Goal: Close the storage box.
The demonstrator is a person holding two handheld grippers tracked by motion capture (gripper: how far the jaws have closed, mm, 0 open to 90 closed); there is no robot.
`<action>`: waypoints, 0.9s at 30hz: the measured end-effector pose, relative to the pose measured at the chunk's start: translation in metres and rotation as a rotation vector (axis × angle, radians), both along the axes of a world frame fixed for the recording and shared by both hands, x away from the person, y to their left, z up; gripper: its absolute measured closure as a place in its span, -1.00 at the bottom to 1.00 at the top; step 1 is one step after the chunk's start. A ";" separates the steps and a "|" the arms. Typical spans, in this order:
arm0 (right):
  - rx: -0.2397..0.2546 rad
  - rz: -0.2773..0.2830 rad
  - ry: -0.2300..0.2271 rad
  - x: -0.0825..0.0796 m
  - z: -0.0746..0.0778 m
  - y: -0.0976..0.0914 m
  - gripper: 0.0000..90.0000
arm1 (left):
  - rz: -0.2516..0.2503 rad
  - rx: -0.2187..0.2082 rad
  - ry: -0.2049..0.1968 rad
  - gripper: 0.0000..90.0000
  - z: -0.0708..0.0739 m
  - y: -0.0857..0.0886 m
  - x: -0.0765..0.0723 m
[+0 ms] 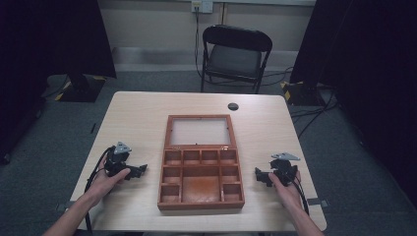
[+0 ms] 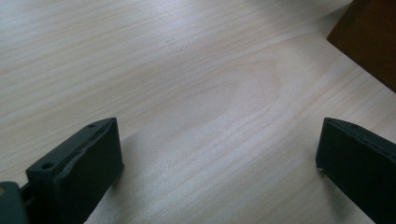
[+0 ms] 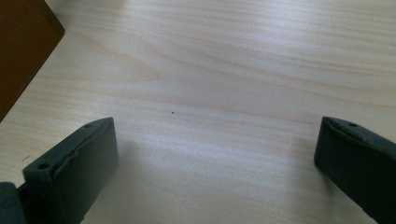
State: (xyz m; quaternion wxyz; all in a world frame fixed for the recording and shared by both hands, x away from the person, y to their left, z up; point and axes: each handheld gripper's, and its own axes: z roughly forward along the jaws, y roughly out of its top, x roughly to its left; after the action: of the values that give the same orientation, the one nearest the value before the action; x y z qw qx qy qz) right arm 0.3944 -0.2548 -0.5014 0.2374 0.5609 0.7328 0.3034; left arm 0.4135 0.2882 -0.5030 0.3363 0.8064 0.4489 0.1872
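Observation:
A brown wooden box (image 1: 200, 169) with several compartments lies open at the middle of the table, its glass-paned lid (image 1: 199, 132) laid flat behind it. My left gripper (image 1: 140, 170) rests on the table left of the box, held by a hand, jaws pointing toward the box. My right gripper (image 1: 260, 176) rests to the right of the box, facing it. In the left gripper view the left gripper (image 2: 219, 154) stands open over bare wood, a box corner (image 2: 369, 37) at the upper right. The right gripper (image 3: 217, 151) is open too, the box corner (image 3: 21, 42) at its upper left.
The light wooden table (image 1: 137, 113) has a round cable hole (image 1: 233, 106) near its far edge. A black folding chair (image 1: 235, 54) stands behind the table. Dark curtains hang at both sides, and cables lie on the grey floor at the right.

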 end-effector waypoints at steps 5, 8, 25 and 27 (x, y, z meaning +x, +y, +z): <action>-0.002 0.005 0.001 0.000 0.000 0.000 -1.00 | 0.016 -0.001 0.004 -1.00 0.001 -0.001 0.001; -0.006 0.027 0.021 0.000 0.002 0.000 -1.00 | 0.024 0.004 0.006 -0.95 0.002 0.000 0.001; -0.050 0.141 0.019 -0.001 0.019 0.012 -0.65 | 0.064 -0.100 0.022 -0.53 0.028 0.014 -0.003; -0.041 0.158 0.015 -0.001 0.021 0.015 -0.65 | 0.052 -0.120 0.025 -0.53 0.031 0.011 -0.003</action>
State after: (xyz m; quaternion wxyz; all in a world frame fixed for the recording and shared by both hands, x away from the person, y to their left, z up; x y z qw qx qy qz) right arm 0.3932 -0.2401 -0.4805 0.2186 0.4985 0.7827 0.3017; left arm 0.4101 0.2989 -0.4723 0.3733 0.7752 0.4843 0.1585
